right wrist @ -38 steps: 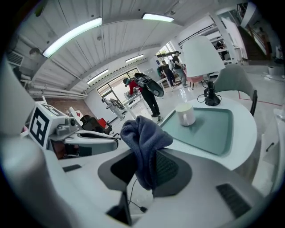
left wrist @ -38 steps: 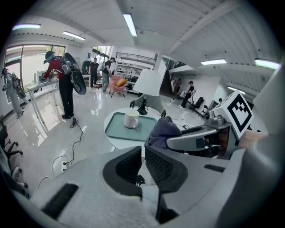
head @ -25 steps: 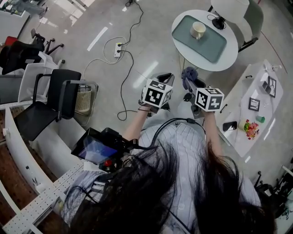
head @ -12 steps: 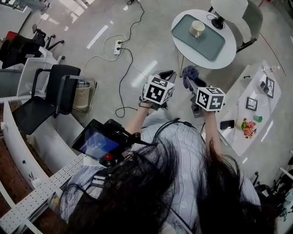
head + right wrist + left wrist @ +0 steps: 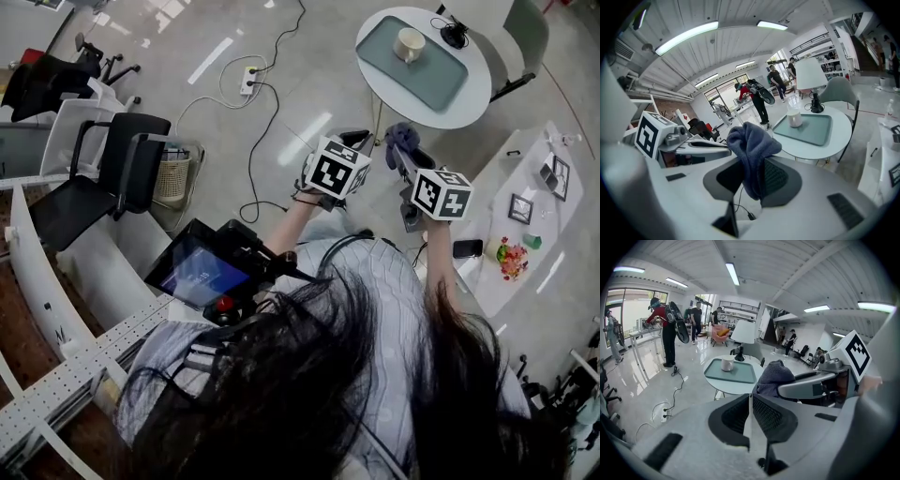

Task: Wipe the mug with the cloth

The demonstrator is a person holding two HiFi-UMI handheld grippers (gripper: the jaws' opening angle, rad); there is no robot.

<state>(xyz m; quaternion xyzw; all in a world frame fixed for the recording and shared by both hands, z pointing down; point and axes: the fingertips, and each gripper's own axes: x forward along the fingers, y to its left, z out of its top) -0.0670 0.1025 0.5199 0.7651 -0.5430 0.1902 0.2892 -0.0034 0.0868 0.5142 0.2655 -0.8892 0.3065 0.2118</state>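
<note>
A cream mug stands on a teal tray on a round white table, well ahead of both grippers. My right gripper is shut on a dark blue-grey cloth, which bunches above the jaws and hangs between them. My left gripper is held beside it, jaws shut together with nothing between them. In the left gripper view the mug and tray lie ahead, with the cloth to the right. The right gripper view has the mug beyond the cloth.
A black lamp base stands at the table's far side. Cables and a power strip run over the floor between me and the table. Black chairs and a wastebasket are at left; a white side table with small items at right. People stand far off.
Both grippers have moved a little forward toward the round table, side by side. The cloth stays in the right gripper; the mug has not moved.
</note>
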